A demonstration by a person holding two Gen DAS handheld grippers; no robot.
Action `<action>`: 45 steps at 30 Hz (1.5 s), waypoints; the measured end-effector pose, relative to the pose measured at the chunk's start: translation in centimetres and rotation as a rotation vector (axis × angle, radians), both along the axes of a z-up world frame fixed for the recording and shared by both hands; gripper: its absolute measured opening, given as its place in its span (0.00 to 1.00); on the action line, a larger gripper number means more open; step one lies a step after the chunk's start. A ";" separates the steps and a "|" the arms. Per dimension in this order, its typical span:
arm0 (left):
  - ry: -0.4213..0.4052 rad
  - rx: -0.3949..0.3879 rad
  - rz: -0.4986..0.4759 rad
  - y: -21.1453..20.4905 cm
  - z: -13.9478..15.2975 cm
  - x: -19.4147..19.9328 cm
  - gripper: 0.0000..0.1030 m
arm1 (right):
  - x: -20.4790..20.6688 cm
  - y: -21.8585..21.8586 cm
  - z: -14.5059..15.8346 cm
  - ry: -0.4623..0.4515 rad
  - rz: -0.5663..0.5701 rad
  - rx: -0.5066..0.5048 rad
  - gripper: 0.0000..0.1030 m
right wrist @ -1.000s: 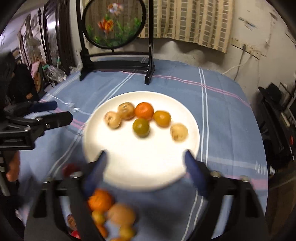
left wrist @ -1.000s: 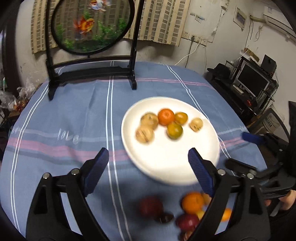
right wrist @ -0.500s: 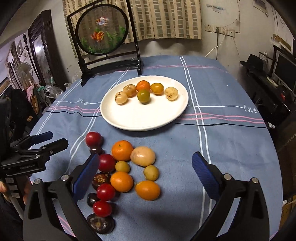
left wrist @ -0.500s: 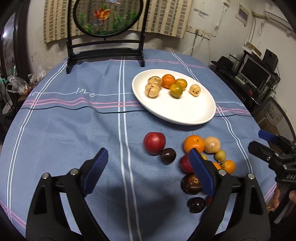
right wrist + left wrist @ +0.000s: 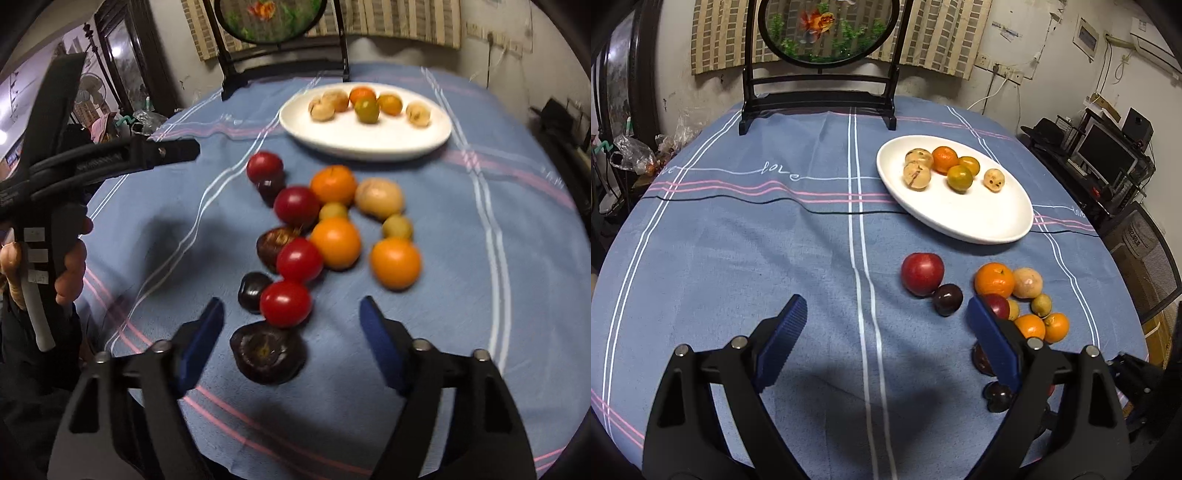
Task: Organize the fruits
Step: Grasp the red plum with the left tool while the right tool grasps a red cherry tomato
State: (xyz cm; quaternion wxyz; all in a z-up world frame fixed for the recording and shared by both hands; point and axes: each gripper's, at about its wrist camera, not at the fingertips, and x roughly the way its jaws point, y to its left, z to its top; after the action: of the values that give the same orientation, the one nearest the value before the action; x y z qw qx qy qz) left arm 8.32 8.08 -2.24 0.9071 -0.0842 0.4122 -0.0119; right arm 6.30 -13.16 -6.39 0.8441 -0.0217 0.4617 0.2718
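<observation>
Left wrist view. Left tool (image 5: 886, 325): released, blue pads spread wide with nothing between them, held above bare cloth. Worktop (image 5: 738, 258): round, covered in blue cloth with white and pink stripes. White plate (image 5: 979, 218): oval, on the far right part of the worktop, holding six small fruits in a loose cluster: three tan ones, one orange (image 5: 944, 159), two yellow-green. Loose fruit, on the cloth nearer than the plate: red apple (image 5: 922, 274) touching a dark plum (image 5: 947, 299); just right of them a tangerine (image 5: 994, 280) against a tan fruit (image 5: 1027, 283), with small yellow-green and orange fruits below. Several dark and red fruits are partly hidden behind the tool's right finger. Round goldfish screen (image 5: 827, 29) on a black stand at the far edge. Monitor (image 5: 1106, 155) on a desk off to the right.

Right wrist view (slightly blurred). Right tool (image 5: 291, 332): released, pads wide apart, held low over the near end of the fruit pile. Between and just ahead of the pads: a dark purple fruit (image 5: 267, 356) and a red tomato-like fruit (image 5: 285, 303), neither gripped. Beyond them, more red, dark, orange and tan fruits lie close together, many touching. Plate at the far side with its six fruits. The left tool appears at the left edge, held in a hand (image 5: 70, 266).
</observation>
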 end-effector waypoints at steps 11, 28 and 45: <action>0.008 0.005 0.000 0.7 -0.3 -0.2 0.88 | 1.1 0.4 -1.4 0.031 -0.002 0.056 0.30; 0.122 0.079 0.004 -3.8 -3.8 8.1 0.87 | 1.2 -4.5 -0.6 -0.006 -0.080 0.109 0.30; 0.117 -0.038 -0.032 -3.9 -3.3 6.8 0.40 | 1.4 -5.2 -0.1 -0.016 -0.082 0.137 0.30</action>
State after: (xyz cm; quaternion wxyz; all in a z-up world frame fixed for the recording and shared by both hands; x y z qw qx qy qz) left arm 15.09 4.20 -5.50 0.8794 -0.0953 0.4656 -0.0291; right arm 7.67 -18.39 -6.47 0.8577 0.0528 0.4358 0.2675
